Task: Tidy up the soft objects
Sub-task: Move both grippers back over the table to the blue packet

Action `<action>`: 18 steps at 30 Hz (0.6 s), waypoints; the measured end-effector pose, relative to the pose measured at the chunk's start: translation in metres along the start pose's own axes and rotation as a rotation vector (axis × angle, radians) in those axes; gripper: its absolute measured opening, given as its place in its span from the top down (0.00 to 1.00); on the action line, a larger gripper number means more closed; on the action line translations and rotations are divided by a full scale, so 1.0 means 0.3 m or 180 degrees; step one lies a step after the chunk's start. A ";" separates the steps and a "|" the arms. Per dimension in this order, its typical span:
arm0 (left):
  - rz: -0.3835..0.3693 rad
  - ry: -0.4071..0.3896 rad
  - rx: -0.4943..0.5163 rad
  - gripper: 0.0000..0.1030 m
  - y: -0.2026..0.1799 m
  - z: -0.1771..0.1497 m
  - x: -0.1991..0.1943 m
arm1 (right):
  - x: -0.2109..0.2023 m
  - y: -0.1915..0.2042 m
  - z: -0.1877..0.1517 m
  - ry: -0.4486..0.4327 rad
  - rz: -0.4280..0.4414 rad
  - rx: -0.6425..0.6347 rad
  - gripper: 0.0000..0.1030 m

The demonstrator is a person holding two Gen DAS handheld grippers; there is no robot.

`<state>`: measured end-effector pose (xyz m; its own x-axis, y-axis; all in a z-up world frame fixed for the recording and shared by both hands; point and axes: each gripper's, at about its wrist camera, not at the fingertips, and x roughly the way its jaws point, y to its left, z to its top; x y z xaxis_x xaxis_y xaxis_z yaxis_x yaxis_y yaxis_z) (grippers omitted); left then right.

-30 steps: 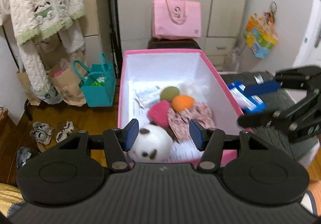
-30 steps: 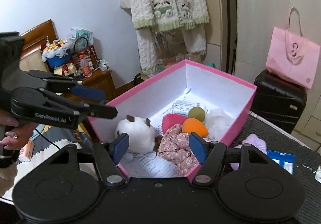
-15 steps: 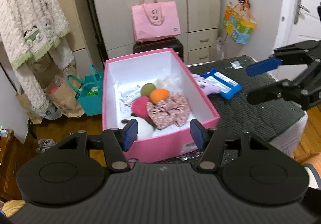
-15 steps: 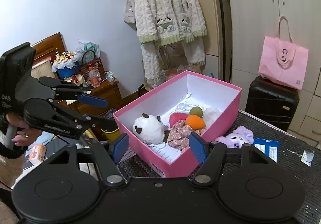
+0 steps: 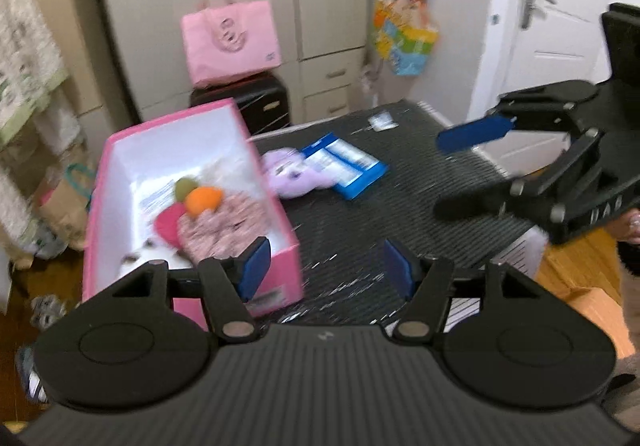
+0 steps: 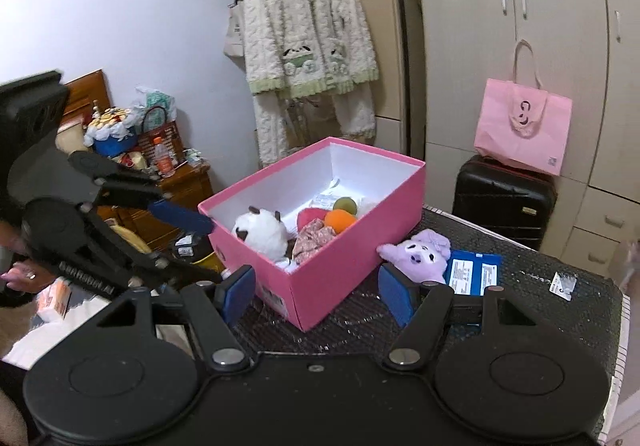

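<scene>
surface: dark ribbed table top (image 6: 520, 310), bedroom clutter around, wardrobe and pink bag behind
right gripper (image 6: 318, 294): nearest in own view, jaws wide apart, nothing between pads, hovering short of box corner
left gripper (image 5: 326, 268): jaws wide apart, empty, above table edge just right of box front; left view motion-blurred
pink box (image 6: 352, 246): on table, open top, already holding panda plush (image 6: 260, 232), floral cloth (image 6: 314, 236), orange ball (image 6: 339, 220), green ball (image 6: 346, 203), pink plush piece, paper
purple plush (image 6: 420, 254): task's thing left outside, lying on table just beside box's right wall, touching or overlapping blue packet (image 6: 472, 272), cannot tell which
handling (judged): light, squashy, fuzzy not slippery, nothing fragile; will deform under pads, so deep bite needed
grasp (judged): across round head or body mid-bulk, not ear or bow; pinch on ear likely to dangle and swing
risk (judged): dragging blue packet along; packet not soft, probably stays out
far: black suitcase (image 6: 504, 198) under pink bag, cardigan (image 6: 308, 34) hanging on rail
</scene>
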<state>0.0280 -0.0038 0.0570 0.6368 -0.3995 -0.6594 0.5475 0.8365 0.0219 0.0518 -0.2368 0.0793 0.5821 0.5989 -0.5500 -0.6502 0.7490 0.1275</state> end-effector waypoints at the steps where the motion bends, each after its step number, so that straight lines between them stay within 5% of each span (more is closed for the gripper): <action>1: -0.0017 -0.0047 0.0023 0.40 -0.019 0.007 0.009 | -0.006 -0.014 -0.010 0.0011 -0.0016 -0.0004 0.27; 11: -0.0263 -0.0262 -0.0158 0.42 -0.084 0.052 0.225 | 0.015 -0.264 -0.086 -0.0158 -0.0225 0.0410 0.27; 14: -0.0266 -0.0327 -0.0285 0.46 -0.091 0.053 0.298 | 0.062 -0.354 -0.129 -0.0365 -0.0307 0.0546 0.27; 18: -0.0291 -0.0349 -0.0434 0.48 -0.110 0.057 0.396 | 0.158 -0.472 -0.160 -0.0303 -0.0294 0.0777 0.27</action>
<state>0.0949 -0.0853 -0.0090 0.6473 -0.5084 -0.5679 0.5319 0.8349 -0.1413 0.1482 -0.3281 -0.0047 0.6842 0.5401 -0.4900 -0.4621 0.8409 0.2817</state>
